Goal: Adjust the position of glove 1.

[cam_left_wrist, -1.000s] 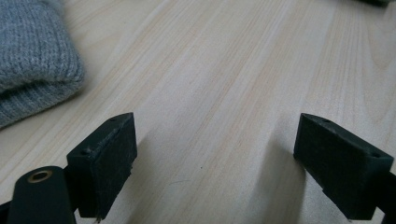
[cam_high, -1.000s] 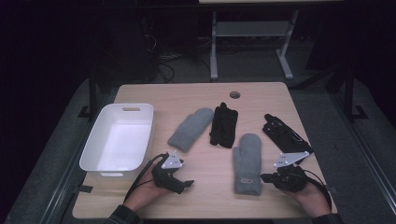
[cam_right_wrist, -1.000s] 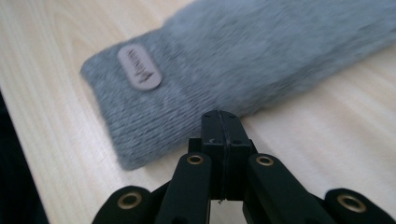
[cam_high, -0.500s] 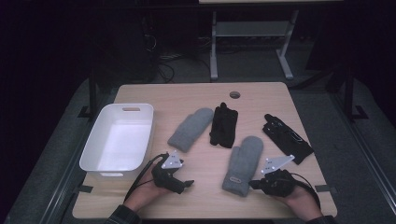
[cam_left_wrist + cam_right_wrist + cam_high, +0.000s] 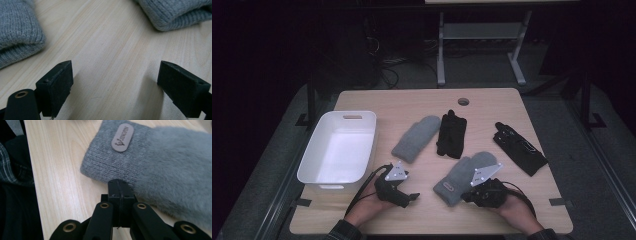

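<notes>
A grey mitten (image 5: 464, 175) with a small label on its cuff lies slanted near the table's front. My right gripper (image 5: 466, 196) is shut, and its tips rest against the mitten's cuff edge. In the right gripper view the closed right gripper (image 5: 120, 187) meets that mitten (image 5: 160, 162) just below the label; no fabric shows between the pads. A second grey mitten (image 5: 417, 137) lies farther back. My left gripper (image 5: 410, 198) rests on the table front, open, with bare wood between its jaws (image 5: 115, 85). Both mittens' edges (image 5: 17, 32) (image 5: 175, 12) lie ahead of it.
A white bin (image 5: 357, 114) stands at the left, empty inside. One black glove (image 5: 452, 132) lies beside the far mitten, another black glove (image 5: 519, 147) at the right. A round hole (image 5: 463, 101) is in the tabletop at the back. A plaid sleeve (image 5: 12, 175) is nearby.
My right gripper has slid left along the table front, and the near grey mitten has swung from lying straight to slanted, its cuff shifted left. The left gripper has stayed put.
</notes>
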Demonstrator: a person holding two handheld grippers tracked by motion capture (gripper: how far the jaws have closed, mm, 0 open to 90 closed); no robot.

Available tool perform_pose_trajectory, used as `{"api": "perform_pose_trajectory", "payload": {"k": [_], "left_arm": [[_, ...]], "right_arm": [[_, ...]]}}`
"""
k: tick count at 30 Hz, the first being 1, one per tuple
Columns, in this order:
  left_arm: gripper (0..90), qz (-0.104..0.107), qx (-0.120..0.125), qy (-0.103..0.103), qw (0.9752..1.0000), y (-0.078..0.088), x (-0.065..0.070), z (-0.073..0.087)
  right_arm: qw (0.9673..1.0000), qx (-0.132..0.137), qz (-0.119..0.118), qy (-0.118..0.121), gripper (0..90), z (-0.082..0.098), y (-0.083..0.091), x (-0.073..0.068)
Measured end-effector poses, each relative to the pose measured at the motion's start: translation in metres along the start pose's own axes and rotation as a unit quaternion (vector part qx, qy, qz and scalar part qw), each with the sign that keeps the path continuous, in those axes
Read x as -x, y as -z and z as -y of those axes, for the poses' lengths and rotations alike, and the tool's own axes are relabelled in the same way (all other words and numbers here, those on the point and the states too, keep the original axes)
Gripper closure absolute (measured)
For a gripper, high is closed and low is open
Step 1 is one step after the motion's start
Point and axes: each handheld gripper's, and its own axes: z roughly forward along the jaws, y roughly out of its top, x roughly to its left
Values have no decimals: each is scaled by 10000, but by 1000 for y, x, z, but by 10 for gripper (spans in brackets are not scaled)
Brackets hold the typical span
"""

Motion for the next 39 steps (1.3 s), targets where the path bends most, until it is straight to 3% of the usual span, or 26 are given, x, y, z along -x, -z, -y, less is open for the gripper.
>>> {"api": "perform_pose_trajectory", "payload": {"k": [12,13,19,24,27,30,35,39], "left_arm": [[123,-15,-5,-22,10000,0,0,0],[123,-13,-8,-22,10000,0,0,0],[123,-14,-4,-28,10000,0,0,0],[123,-15,-2,-33,10000,0,0,0],[123,-15,-1,-28,10000,0,0,0],[123,-15,0,-28,10000,0,0,0],[123,-12,-4,-25,10000,0,0,0],[123,-8,-44,-30,10000,0,-1,0]], "right_arm": [[9992,-32,-100,388,900,-22,-19,-1],[9994,-55,-122,311,900,-24,-20,-3],[9993,-37,-84,364,900,-22,-17,-2],[9999,87,-9,88,900,-13,-5,3],[9998,157,131,0,900,-2,7,9],[9988,296,306,-241,893,11,22,16],[9946,465,717,-594,838,32,44,31],[9895,570,1057,-801,700,50,56,39]]}}
